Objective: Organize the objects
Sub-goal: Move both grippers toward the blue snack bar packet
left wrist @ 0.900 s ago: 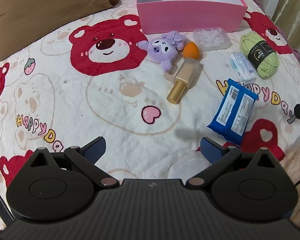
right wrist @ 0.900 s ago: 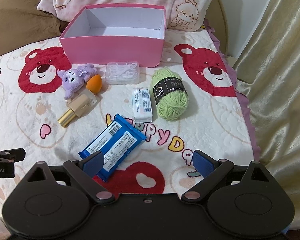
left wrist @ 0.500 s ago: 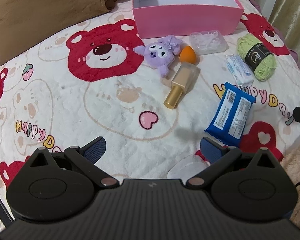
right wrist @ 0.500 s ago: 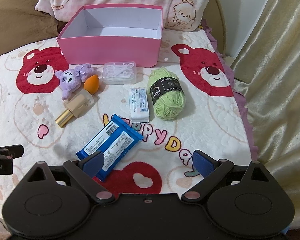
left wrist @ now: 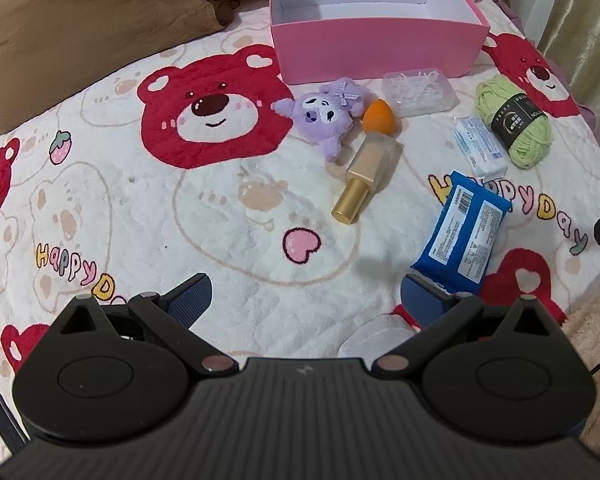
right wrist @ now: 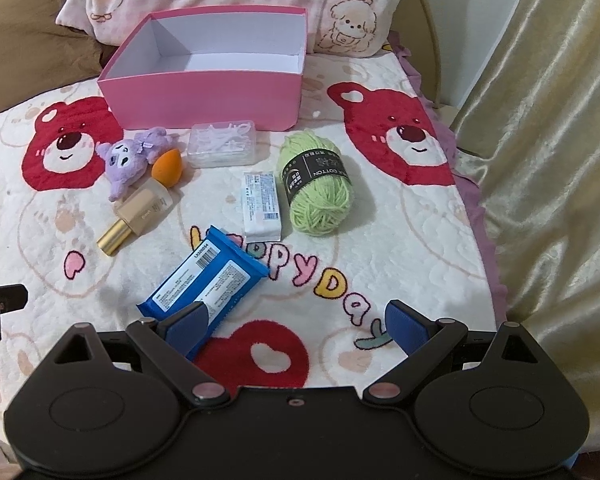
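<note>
Both my left gripper [left wrist: 304, 294] and right gripper [right wrist: 296, 322] hang released, empty. Blue wipes pack [right wrist: 204, 280] lies mid-blanket, nearest; pink box [right wrist: 204, 92] at far edge. Straddle the pack's narrow width, clamp squarely.

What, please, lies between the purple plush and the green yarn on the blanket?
In the right wrist view, the orange sponge, the clear box of floss picks and the white packet lie between the plush and the yarn.
</note>
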{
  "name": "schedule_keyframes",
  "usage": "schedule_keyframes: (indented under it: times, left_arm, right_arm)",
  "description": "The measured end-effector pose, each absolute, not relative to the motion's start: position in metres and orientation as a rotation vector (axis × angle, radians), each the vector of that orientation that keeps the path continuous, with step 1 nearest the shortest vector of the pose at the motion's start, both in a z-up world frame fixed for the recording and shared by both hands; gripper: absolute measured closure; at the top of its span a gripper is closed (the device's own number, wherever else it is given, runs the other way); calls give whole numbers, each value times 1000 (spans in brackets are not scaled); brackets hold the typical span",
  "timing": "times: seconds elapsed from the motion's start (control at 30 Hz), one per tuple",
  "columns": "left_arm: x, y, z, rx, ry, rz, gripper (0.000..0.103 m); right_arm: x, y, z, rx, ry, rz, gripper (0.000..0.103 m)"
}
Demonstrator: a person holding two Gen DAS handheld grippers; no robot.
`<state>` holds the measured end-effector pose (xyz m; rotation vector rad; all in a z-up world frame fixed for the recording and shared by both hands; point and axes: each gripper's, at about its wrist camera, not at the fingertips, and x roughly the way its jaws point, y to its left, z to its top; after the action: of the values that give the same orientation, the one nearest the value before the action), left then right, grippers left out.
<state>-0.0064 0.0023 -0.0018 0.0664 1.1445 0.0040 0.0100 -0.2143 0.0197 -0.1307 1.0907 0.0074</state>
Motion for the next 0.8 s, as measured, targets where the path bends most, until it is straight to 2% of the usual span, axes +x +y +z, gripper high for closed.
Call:
schedule_keyframes:
  times: [0.8]
  left_arm:
    - [-10, -3, -3, 68, 1140, -3, 1]
  right_arm:
    - [7, -216, 23, -125, 1073, 4, 6]
